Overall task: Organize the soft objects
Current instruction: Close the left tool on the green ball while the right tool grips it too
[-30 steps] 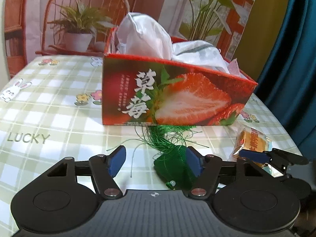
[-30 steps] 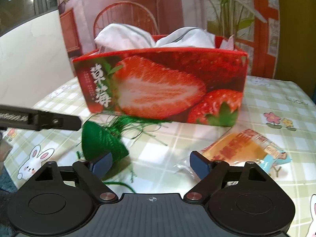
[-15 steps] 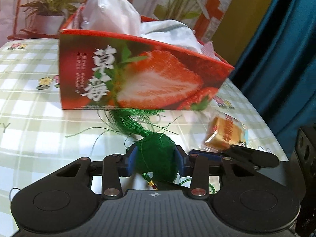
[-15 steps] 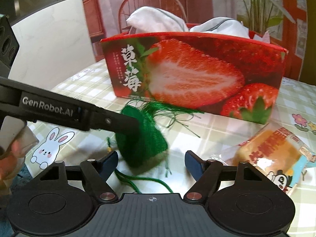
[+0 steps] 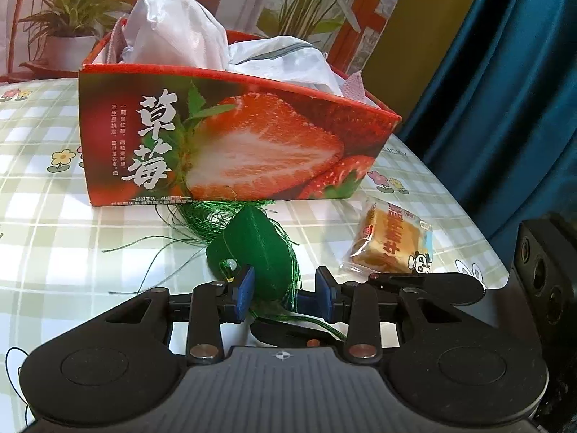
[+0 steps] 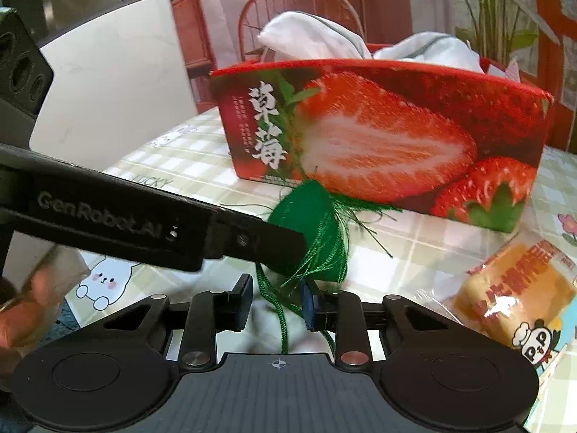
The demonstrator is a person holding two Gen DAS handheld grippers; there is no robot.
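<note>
A: Where's the green tasselled pouch (image 5: 258,252)?
B: On the checked counter (image 5: 43,223), just in front of the strawberry box (image 5: 230,144), tassel threads fanned toward the box.

A: Left gripper (image 5: 283,294)?
B: Jaws closing, pouch between them. The left pad is against the fabric; on the right a small gap shows, so no firm clamp yet.

A: Right gripper (image 6: 276,301)?
B: Also closing. Only the pouch's green cord (image 6: 279,310) hangs between its jaws; whether the pads pinch it, I cannot tell. The pouch body sits just beyond its tips, partly behind the left gripper's finger.

A: Anything else?
B: White cloths (image 5: 180,32) fill the box; a wrapped snack cake (image 5: 391,241) lies to the pouch's right.
</note>
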